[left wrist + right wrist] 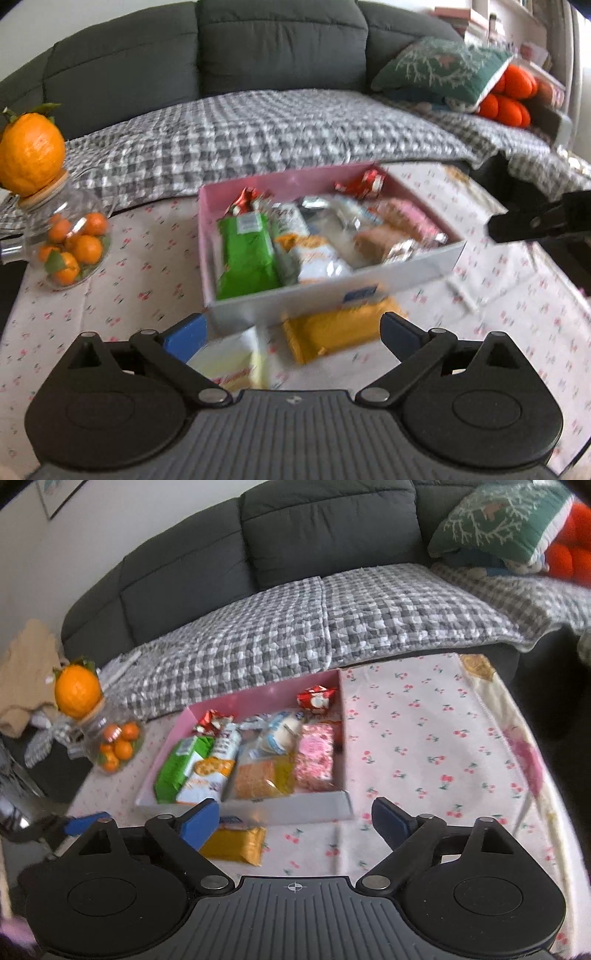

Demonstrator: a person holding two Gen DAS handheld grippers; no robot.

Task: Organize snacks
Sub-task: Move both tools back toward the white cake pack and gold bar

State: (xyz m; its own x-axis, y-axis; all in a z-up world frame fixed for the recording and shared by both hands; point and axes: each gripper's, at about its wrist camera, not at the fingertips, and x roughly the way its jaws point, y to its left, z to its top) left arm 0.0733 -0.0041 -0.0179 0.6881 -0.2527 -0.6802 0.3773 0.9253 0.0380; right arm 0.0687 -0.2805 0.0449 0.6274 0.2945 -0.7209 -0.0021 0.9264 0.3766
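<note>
We held both jaws wide open, with nothing in them. The yellow snack pack point(234, 843) lay on the surface just outside the box point(295, 810), at its near wall. From our right gripper point(291, 819) it sat at ten o'clock, its long side running nine to three. Our left gripper point(291, 332) had it nearly straight ahead and looked nearer.

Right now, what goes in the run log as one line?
left tool: open, empty | right tool: open, empty | pink box: full of snacks | yellow packet: on tablecloth outside box
</note>
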